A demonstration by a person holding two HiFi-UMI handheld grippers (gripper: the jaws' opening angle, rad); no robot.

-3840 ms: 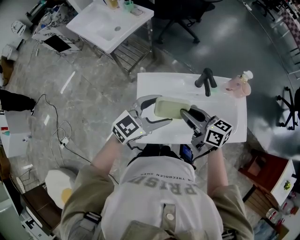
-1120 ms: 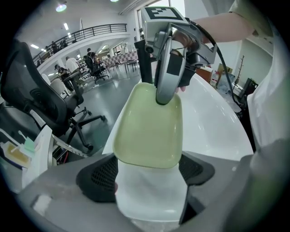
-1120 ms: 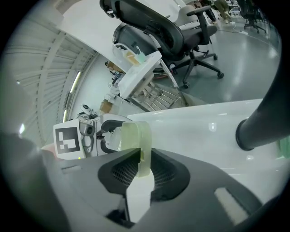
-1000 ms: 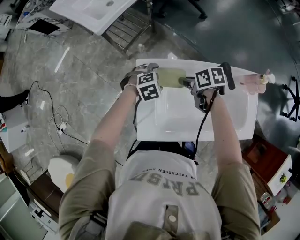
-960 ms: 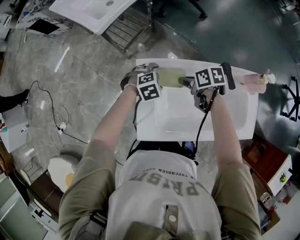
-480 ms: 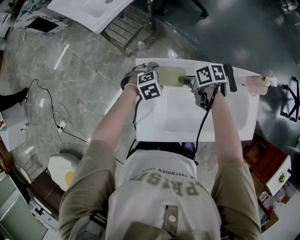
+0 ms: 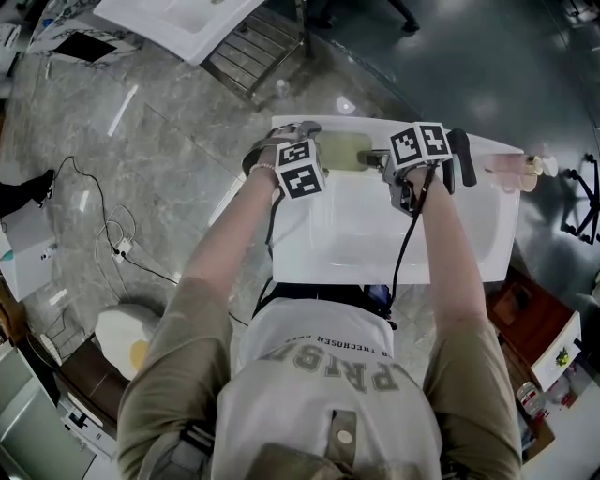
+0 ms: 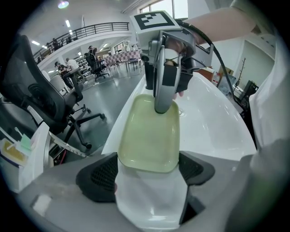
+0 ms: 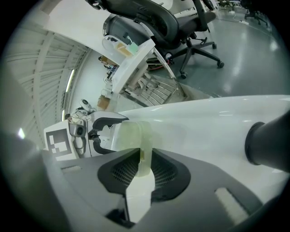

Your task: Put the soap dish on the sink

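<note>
Soap dish (image 8: 152, 131), pale green, is clamped at both ends. Left gripper (image 8: 149, 170) jaws stand wide across one end; right gripper (image 9: 144, 170) jaws pinch its rim narrowly. It sits at the white sink's (image 7: 469, 244) back ledge, beside the black faucet (image 7: 461, 155).

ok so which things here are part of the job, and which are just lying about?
Job: soap dish, sink, left gripper, right gripper (both gripping the dish).
Lying about: tap, soap bottle, second sink, floor cables, office chair.
</note>
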